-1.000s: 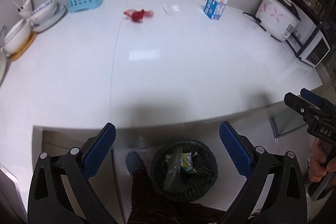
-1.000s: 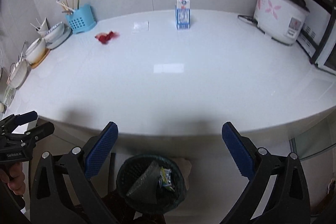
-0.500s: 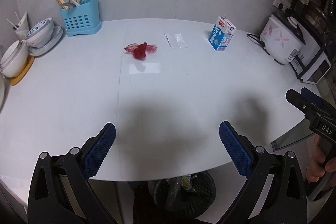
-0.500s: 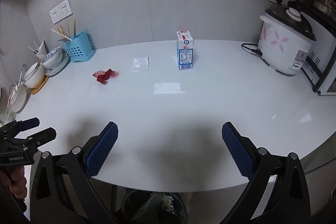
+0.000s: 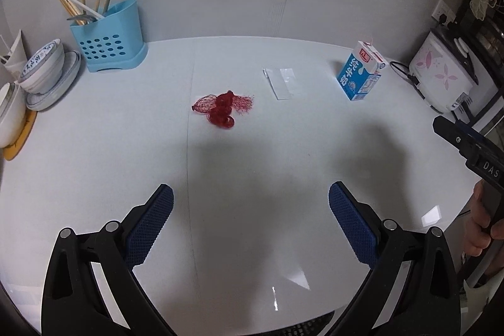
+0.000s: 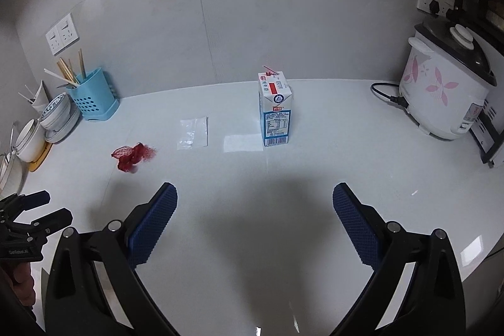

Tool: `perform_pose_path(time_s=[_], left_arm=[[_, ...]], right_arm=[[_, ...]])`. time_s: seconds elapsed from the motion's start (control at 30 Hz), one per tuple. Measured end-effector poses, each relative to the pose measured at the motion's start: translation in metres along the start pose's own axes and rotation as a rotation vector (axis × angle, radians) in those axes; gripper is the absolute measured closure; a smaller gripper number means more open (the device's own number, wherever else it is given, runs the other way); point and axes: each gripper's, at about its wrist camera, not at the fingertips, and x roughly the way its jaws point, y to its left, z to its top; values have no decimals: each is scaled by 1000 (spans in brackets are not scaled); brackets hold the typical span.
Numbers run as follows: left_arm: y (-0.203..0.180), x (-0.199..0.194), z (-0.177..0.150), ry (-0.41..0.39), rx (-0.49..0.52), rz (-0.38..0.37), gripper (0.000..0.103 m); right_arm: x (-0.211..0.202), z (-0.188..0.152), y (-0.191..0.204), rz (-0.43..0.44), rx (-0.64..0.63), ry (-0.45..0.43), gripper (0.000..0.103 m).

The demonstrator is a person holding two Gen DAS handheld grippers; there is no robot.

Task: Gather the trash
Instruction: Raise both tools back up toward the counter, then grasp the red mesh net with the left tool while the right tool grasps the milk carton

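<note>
A crumpled red mesh net [image 5: 221,109] [image 6: 134,156] lies on the white counter [image 5: 126,166]. Right of it rests a flat clear plastic wrapper [image 5: 281,81] [image 6: 192,133]. A blue and white milk carton [image 5: 360,75] [image 6: 274,110] stands upright further right. My left gripper [image 5: 251,218] hovers open over the near counter, straight before the net, with nothing between its fingers. My right gripper [image 6: 254,218] is open too, empty, facing the carton from the near side. Each gripper shows at the edge of the other's view.
A blue utensil holder [image 5: 108,38] with chopsticks and stacked bowls [image 5: 41,68] stand at the back left. A flowered rice cooker [image 6: 447,90] with its cord sits at the right, by a rack. The black bin's rim [image 5: 302,328] peeks below the counter edge.
Both grippers have risen from over the trash bin below the counter edge and moved forward over the counter. The bin has dropped almost out of view. Both stayed open.
</note>
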Motion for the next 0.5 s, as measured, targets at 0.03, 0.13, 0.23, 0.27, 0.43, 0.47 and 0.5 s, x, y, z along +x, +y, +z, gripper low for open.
perform_pose_path(time_s=[0.03,0.13,0.23,0.27,0.43,0.47,0.5], left_arm=[[3,6,5,5,-2,0,6],[13,27,23,22,-6,-4,6],[23,52,43,38,-11,-1,6],[26,58,48,43,-16,-3,6],[34,96,71,59,-1,2,6],[34,103,74,61,6,2,6],[34,111,77,67,14,0,6]], right_arm=[[7,4,0,-11,6,3,8],[30,16,-1,-24,6,11,8],[52,25,-3,-55,15,20,8],[58,27,-4,-59,20,19,8],[92,40,-16,-90,51,21,10],[98,44,-19,-95,63,22,11],[103,46,-22,-99,74,25,13]])
